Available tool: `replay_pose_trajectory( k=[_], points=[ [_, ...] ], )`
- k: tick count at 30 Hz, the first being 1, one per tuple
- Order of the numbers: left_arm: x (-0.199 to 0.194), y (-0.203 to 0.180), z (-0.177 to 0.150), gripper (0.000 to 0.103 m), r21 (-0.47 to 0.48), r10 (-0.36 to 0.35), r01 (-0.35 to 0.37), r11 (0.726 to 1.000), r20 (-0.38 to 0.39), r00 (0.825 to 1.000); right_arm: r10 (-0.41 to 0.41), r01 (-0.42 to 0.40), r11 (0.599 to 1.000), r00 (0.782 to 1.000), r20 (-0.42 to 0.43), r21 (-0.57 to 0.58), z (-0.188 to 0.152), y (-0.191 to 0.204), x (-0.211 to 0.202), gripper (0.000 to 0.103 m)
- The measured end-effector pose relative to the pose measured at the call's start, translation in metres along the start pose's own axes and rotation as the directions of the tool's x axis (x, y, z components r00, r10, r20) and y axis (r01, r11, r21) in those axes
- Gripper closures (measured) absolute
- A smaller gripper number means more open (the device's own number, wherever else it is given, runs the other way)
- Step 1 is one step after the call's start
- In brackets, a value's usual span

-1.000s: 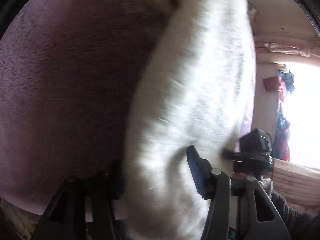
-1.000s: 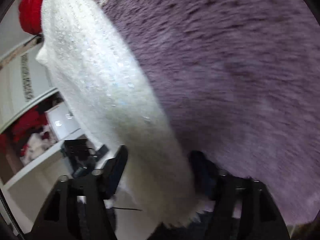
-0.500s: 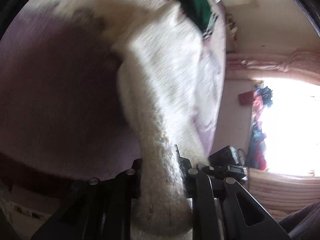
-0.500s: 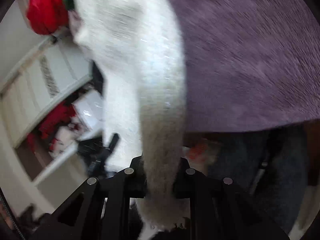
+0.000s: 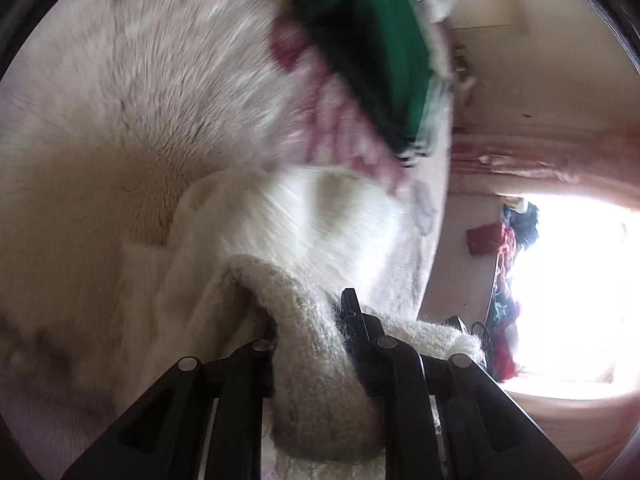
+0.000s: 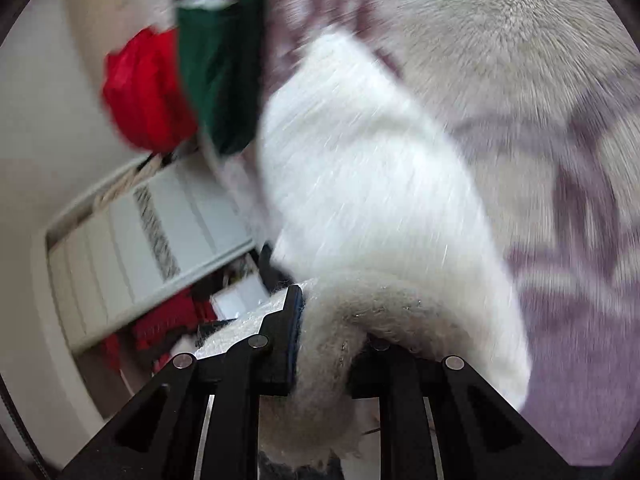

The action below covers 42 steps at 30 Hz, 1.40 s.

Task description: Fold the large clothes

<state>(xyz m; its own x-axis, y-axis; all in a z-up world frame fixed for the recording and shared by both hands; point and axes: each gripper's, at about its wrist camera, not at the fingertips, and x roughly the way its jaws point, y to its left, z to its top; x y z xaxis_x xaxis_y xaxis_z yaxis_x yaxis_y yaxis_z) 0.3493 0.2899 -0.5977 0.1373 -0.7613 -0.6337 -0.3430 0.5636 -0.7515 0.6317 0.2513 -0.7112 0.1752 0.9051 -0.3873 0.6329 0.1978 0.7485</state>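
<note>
A large white fuzzy knit garment [image 5: 288,224] lies over a furry white and purple blanket [image 5: 132,92]. My left gripper [image 5: 312,332] is shut on a bunched edge of the garment. In the right wrist view the same white garment [image 6: 360,176] stretches away from my right gripper [image 6: 332,332], which is shut on another edge of it. The right view's blanket [image 6: 560,80] lies beyond it. Both views are motion blurred.
A folded green cloth [image 5: 372,52] lies on the blanket past the garment; it also shows in the right wrist view [image 6: 220,76] beside a red cloth [image 6: 144,88]. White shelves [image 6: 132,232] stand at left. A bright window [image 5: 568,288] is at right.
Both grippers have closed on the white garment's edges and swung forward over the blanket. The green and red cloths have come closer into view.
</note>
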Motion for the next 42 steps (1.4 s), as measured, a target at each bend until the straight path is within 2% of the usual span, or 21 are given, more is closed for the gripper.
replay_pose_trajectory(
  k=[5,9,12,14,15,16,18,20,22,23,24,25,27,29,31,33,35,36,38,40,42],
  points=[
    [0.009,0.018,0.017,0.083,-0.07,-0.047,0.041,0.997,-0.085,0.995,-0.013,0.015,0.998,0.999,-0.036,0.066,0.04,-0.002,0.002,0.081],
    [-0.018,0.007,0.005,0.083,-0.108,-0.087,0.079,0.991,-0.072,0.994,0.026,-0.022,0.998,0.997,-0.07,0.056,0.04,0.024,-0.003,0.074],
    [-0.036,0.0,-0.004,0.08,-0.119,-0.127,0.123,0.985,-0.027,0.992,0.06,-0.059,0.998,0.996,-0.073,0.007,0.031,0.05,-0.008,0.064],
    [-0.034,0.002,-0.004,0.078,-0.147,-0.131,0.127,0.981,-0.018,0.991,0.056,-0.057,0.998,0.996,-0.068,-0.021,0.032,0.059,-0.01,0.052],
    [-0.032,0.005,-0.004,0.077,-0.166,-0.13,0.125,0.978,-0.024,0.991,0.054,-0.057,0.998,0.997,-0.057,-0.035,0.03,0.069,-0.006,0.039],
    [-0.029,0.007,-0.004,0.072,-0.189,-0.127,0.119,0.975,-0.033,0.991,0.063,-0.065,0.997,0.997,-0.046,-0.041,0.03,0.075,-0.005,0.024],
    [-0.027,0.006,-0.003,0.063,-0.212,-0.134,0.124,0.969,-0.035,0.99,0.119,-0.12,0.99,0.993,-0.011,-0.07,0.034,0.094,-0.012,0.021],
    [-0.024,0.004,-0.002,0.049,-0.237,-0.187,0.177,0.955,-0.02,0.982,0.129,-0.126,0.983,0.991,0.02,-0.132,0.036,0.121,-0.026,0.021],
    [-0.025,0.003,-0.004,0.043,-0.258,-0.211,0.207,0.944,0.009,0.977,0.066,-0.055,0.974,0.997,0.043,-0.221,0.034,0.141,-0.036,0.021],
    [-0.026,0.003,-0.005,0.043,-0.261,-0.208,0.206,0.943,0.021,0.978,-0.013,0.027,0.961,0.999,0.053,-0.274,0.032,0.15,-0.04,0.021],
    [-0.026,0.003,-0.006,0.043,-0.264,-0.203,0.204,0.943,0.032,0.979,-0.122,0.141,0.927,0.99,0.074,-0.347,0.027,0.158,-0.045,0.021],
    [-0.028,0.002,-0.008,0.043,-0.265,-0.194,0.199,0.944,0.044,0.98,-0.208,0.228,0.888,0.974,0.093,-0.4,0.024,0.159,-0.049,0.021],
    [-0.032,-0.001,-0.012,0.043,-0.259,-0.183,0.199,0.945,0.083,0.98,-0.334,0.343,0.807,0.936,0.108,-0.48,0.017,0.143,-0.057,0.021],
    [-0.044,-0.001,-0.018,0.043,-0.274,-0.212,0.248,0.929,0.157,0.965,-0.417,0.391,0.752,0.906,0.076,-0.531,0.019,0.125,-0.052,0.021],
    [-0.06,-0.002,-0.023,0.043,-0.271,-0.241,0.306,0.913,0.249,0.938,-0.488,0.413,0.703,0.872,0.03,-0.578,0.029,0.103,-0.041,0.021],
    [-0.08,-0.008,-0.028,0.043,-0.238,-0.176,0.264,0.935,0.334,0.926,-0.529,0.414,0.665,0.849,0.0,-0.622,0.042,0.086,-0.027,0.02],
    [-0.096,-0.021,-0.039,0.043,-0.197,-0.033,0.12,0.973,0.395,0.918,-0.561,0.39,0.628,0.826,-0.045,-0.673,0.059,0.071,-0.004,0.02],
    [-0.099,-0.028,-0.046,0.043,-0.181,0.029,0.051,0.982,0.412,0.911,-0.563,0.365,0.621,0.823,-0.071,-0.694,0.067,0.066,0.007,0.02],
    [-0.096,-0.035,-0.066,0.043,-0.174,0.144,-0.075,0.982,0.426,0.893,-0.529,0.285,0.643,0.837,-0.143,-0.711,0.081,0.058,0.029,0.02],
    [-0.085,-0.033,-0.082,0.043,-0.19,0.206,-0.139,0.972,0.402,0.892,-0.473,0.197,0.68,0.854,-0.217,-0.707,0.096,0.052,0.051,0.004],
    [-0.069,-0.024,-0.097,0.043,-0.214,0.285,-0.219,0.952,0.362,0.887,-0.416,0.123,0.705,0.869,-0.268,-0.698,0.104,0.054,0.069,0.0]
  ],
)
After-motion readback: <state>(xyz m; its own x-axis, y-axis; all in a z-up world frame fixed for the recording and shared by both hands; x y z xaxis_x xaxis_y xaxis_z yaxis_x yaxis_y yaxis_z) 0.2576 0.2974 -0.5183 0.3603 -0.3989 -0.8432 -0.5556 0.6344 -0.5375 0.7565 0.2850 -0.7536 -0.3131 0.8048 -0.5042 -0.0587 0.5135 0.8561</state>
